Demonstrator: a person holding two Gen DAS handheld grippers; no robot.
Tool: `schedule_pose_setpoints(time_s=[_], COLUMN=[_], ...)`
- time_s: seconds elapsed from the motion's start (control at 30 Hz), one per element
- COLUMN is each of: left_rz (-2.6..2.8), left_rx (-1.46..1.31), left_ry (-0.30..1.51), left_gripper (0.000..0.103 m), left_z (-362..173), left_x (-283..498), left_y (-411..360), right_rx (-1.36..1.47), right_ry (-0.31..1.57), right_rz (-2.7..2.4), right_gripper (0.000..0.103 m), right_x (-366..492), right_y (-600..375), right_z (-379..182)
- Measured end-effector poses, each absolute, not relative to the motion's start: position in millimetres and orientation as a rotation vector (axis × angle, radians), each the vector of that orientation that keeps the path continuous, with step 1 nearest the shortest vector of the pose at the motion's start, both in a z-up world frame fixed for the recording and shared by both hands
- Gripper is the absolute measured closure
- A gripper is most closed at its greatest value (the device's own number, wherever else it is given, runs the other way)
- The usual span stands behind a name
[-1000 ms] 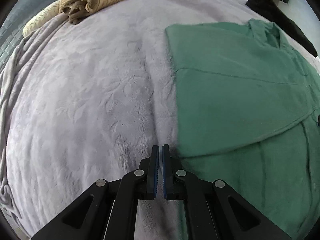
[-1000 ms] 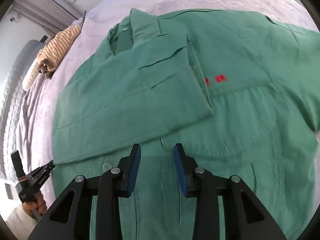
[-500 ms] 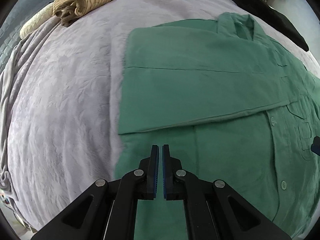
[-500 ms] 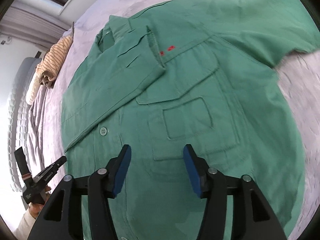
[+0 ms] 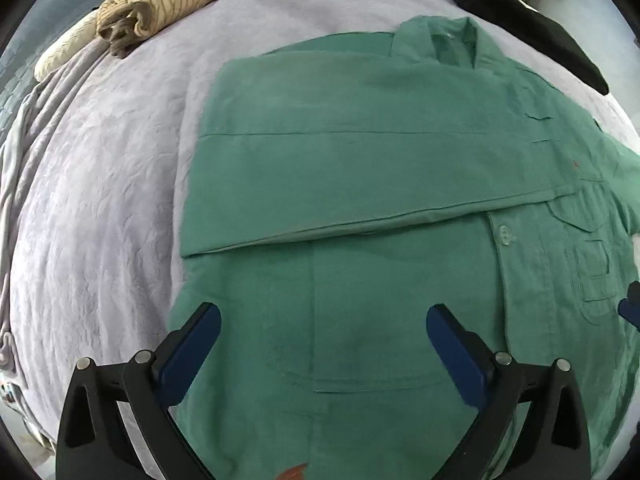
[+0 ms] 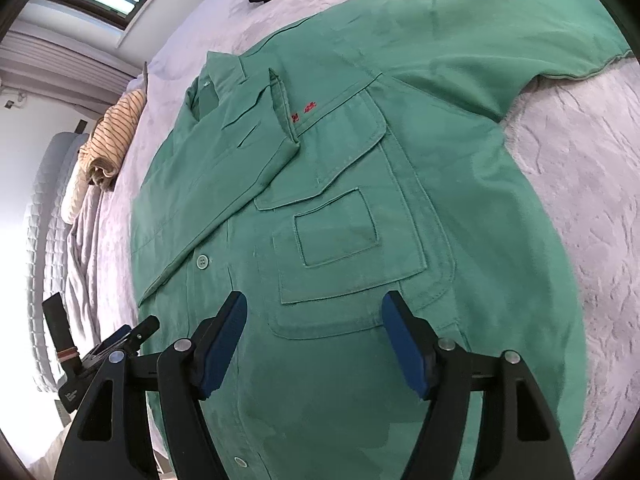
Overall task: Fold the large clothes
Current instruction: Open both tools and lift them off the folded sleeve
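Shirt hem is cut off at 6 o'clock behind both claws, and the small red embroidery (image 6: 303, 112) by the chest pocket (image 6: 352, 240) is too small to read; the green shirt (image 5: 360, 168) lies flat, front up, on the grey bedspread (image 5: 100, 168), one sleeve (image 5: 340, 184) folded across the chest and the other sleeve (image 6: 500, 36) spread toward 1 o'clock. Left gripper (image 5: 322, 342), pinched shut half a second ago, now stands wide apart and empty over the lower front. Right gripper (image 6: 316, 338) has spread somewhat wider, also empty, with a striped garment (image 5: 160, 4) at 10 o'clock and a black garment (image 5: 532, 28) at 1 o'clock.
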State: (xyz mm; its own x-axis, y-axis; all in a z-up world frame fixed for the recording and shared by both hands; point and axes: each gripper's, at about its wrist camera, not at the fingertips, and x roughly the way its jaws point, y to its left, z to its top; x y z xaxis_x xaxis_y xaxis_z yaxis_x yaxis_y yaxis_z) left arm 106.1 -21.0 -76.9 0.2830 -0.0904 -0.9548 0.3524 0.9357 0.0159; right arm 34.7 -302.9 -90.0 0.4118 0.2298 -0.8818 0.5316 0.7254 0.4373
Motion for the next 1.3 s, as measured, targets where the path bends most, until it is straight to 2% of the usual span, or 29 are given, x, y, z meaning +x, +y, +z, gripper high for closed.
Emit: schedule_pose_setpoints(time_s=[0.07,0.13,0.23,0.33,1.0,1.3], left_rz=[-0.305,-0.301,-0.284,-0.288,-0.422,-0.472], left_rx=[0.261,0.277,0.288,0.294,0.334,0.348], left_ry=[1.245,1.234,1.238,1.249,1.284,1.276], left_gripper=[0.000,0.000,0.000,0.000,0.000,0.000], left_z=[-82,-85,-94,-104,-160,-175], left_x=[105,102,102,102,103,114], left_y=[-28,-34,-40,-47,-152,-239], right_rx=[0.781,0.784,0.786,0.782,0.908,0.902], right_ry=[1.155,1.147,1.125,1.089,1.068,1.041], right_rz=[-0.212,-0.210,-0.203,-0.185,-0.140,-0.200], right_gripper=[0.029,0.017,0.016,0.000,0.000,0.000], right_x=[33,32,30,28,8,-8], right_y=[-305,-306,-307,-306,-341,-394], right_z=[-89,-89,-87,-84,-87,-74])
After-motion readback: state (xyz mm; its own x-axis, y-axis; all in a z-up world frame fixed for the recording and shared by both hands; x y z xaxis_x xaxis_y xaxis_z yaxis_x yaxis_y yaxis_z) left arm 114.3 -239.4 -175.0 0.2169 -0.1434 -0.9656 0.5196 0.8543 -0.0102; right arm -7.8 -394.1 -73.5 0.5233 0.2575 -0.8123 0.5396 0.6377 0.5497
